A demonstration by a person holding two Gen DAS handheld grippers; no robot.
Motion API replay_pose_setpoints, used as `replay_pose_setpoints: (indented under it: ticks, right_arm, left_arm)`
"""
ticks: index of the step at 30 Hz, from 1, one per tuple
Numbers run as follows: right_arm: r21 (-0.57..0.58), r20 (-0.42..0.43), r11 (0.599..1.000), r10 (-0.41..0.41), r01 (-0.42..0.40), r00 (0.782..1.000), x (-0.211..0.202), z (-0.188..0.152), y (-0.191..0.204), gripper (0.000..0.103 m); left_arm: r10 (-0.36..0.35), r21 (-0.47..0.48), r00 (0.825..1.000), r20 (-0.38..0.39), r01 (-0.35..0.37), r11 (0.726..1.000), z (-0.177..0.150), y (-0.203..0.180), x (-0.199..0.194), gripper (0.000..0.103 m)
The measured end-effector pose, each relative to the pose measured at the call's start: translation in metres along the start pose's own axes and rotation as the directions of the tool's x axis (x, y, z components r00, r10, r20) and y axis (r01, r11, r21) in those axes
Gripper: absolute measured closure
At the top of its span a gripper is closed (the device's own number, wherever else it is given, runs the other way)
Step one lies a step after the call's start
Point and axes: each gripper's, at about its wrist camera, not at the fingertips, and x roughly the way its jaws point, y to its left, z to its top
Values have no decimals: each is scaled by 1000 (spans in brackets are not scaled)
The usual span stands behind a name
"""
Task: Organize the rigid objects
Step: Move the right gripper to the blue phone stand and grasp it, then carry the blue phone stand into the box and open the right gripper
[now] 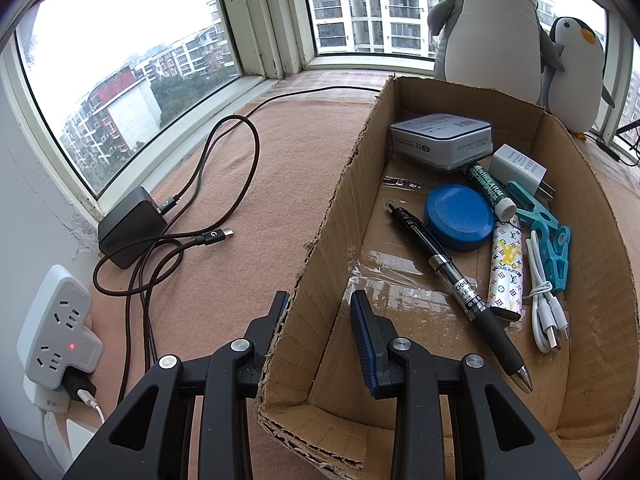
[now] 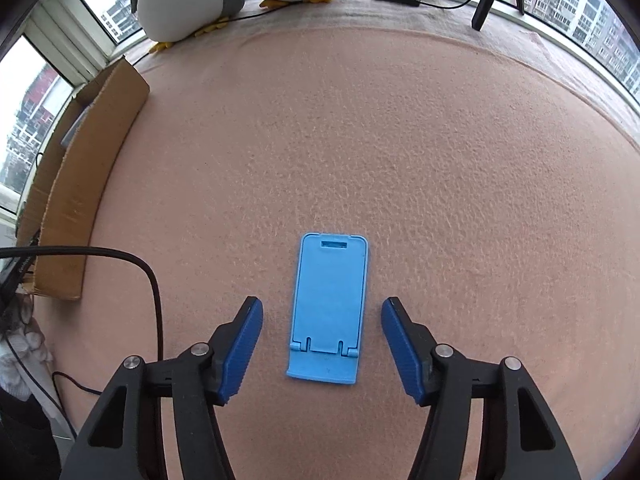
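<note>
An open cardboard box point(image 1: 592, 240) stands on the pink blanket. It holds a black pen point(image 1: 452, 276), a blue round tin point(image 1: 459, 216), a patterned white tube point(image 1: 506, 268), a white USB cable point(image 1: 546, 312), teal pegs point(image 1: 548, 236), a white plug point(image 1: 518, 168) and a grey-white packet point(image 1: 440, 140). My left gripper point(image 1: 320, 300) is shut on the box's near left wall, one finger outside and one inside. In the right wrist view a light blue phone stand point(image 2: 328, 312) lies flat on the blanket. My right gripper point(image 2: 322, 306) points down over it, open, with a finger on each side and not touching.
A black charger point(image 1: 132, 228) with looped brown cables and a white power strip point(image 1: 56, 324) lie left of the box by the window. Two penguin plush toys point(image 1: 488, 20) stand behind it. A black cable point(image 2: 156, 292) runs left of my right gripper. A tripod leg point(image 2: 484, 4) stands far back.
</note>
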Motion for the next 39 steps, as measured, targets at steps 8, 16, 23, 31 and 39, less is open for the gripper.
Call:
replay_pose_setpoints:
  ticks: [8,16,23,31,39]
  right_arm:
    - [-54,4,996,-76,76,997,4,0,10,61]
    - [-97,6,992,-82,82,997,4,1,12,70]
    - [-67,17,997,-37,38,999,-2,-4,3,70]
    - [-24,50,1000,-8,10,999,-11,-2,-7,70]
    - [-63,137,998,-6,15,991,-35,18,3,70]
  left_arm:
    - [0,1,1000,0,0,1000,0,0,0,70]
    - [0,1,1000,0,0,1000,0,0,0,70]
    - [0,2,1000,0,0,1000,0,0,0,70]
    - [0,1,1000,0,0,1000,0,0,0,70]
    - [0,1,1000,0,0,1000,0,0,0,70]
